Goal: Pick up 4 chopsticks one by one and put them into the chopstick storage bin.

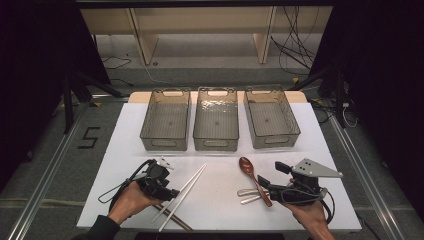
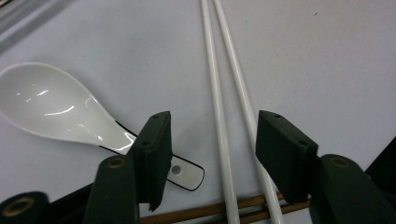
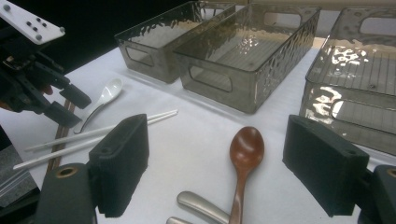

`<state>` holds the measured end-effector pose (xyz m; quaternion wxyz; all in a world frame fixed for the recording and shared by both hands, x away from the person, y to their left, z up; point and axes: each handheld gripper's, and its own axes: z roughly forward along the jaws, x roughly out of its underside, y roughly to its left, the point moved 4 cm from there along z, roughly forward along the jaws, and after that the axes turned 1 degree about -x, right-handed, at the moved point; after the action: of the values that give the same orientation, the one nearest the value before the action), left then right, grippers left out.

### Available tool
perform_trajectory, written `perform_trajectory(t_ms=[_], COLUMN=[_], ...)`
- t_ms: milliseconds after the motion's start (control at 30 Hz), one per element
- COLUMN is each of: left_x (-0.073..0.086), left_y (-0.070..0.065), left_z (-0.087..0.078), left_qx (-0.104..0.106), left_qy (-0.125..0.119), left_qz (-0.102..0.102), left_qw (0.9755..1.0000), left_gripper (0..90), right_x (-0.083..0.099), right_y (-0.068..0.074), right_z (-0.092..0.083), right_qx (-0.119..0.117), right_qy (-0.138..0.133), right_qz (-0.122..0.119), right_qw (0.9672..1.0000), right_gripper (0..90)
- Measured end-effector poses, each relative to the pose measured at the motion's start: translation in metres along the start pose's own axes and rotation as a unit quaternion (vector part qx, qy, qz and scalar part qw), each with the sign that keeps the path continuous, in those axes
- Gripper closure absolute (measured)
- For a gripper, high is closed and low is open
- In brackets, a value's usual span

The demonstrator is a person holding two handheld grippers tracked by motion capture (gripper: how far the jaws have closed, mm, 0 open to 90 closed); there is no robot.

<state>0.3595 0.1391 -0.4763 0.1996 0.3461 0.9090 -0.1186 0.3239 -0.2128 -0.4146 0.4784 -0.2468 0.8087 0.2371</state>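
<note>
White-covered bench [image 1: 220,200]. Pair of white plastic chopsticks [image 2: 226,102]: lying flat between the part-open jaws of left gripper [image 2: 212,154], long axis along them, unclamped. Right gripper [image 3: 215,172]: farther off, wide open, empty.

Three clear bins [image 1: 216,125] stand side by side across the far half of the white mat [image 1: 320,150], walling off that side. Bare mat runs between the bins' near walls and the utensils.

Near left: white chopsticks [image 1: 182,192], a white ceramic spoon [image 2: 60,112] and brown chopsticks [image 2: 205,212] lie close together.

Near right: a brown wooden spoon [image 1: 252,177] and metal handles [image 3: 203,205] crowd the mat.
</note>
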Motion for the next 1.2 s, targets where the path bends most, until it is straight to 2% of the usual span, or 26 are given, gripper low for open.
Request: perform_trajectory(t_ms=[133, 400, 600, 800, 1200], left_x=[0.001, 0.0, 0.0, 0.0, 0.0], left_y=[0.001, -0.003, -0.003, -0.004, -0.002], left_z=[0.006, 0.013, 0.021, 0.025, 0.029], left_qx=[-0.003, 0.014, 0.02, 0.021, 0.021], left_qy=[0.015, 0.04, 0.053, 0.068, 0.076], left_qz=[0.004, 0.019, 0.013, 0.023, 0.019], left_qw=[0.9999, 0.9989, 0.9983, 0.9972, 0.9967], left_gripper=[51.4, 59.7, 67.8, 71.3, 79.6], right_x=[0.0, 0.001, 0.001, 0.001, 0.001], right_y=[0.0, 0.0, 0.001, 0.001, 0.001], right_z=[0.0, 0.001, 0.002, 0.002, 0.003], right_qx=[-0.001, -0.004, -0.007, -0.008, -0.01], right_qy=[0.002, 0.003, 0.006, 0.008, 0.011], right_qz=[0.002, 0.0, 0.001, 0.003, 0.002], right_qw=[1.0, 1.0, 1.0, 0.9999, 0.9999], right_gripper=[23.4, 23.5, 23.8, 24.0, 24.3])
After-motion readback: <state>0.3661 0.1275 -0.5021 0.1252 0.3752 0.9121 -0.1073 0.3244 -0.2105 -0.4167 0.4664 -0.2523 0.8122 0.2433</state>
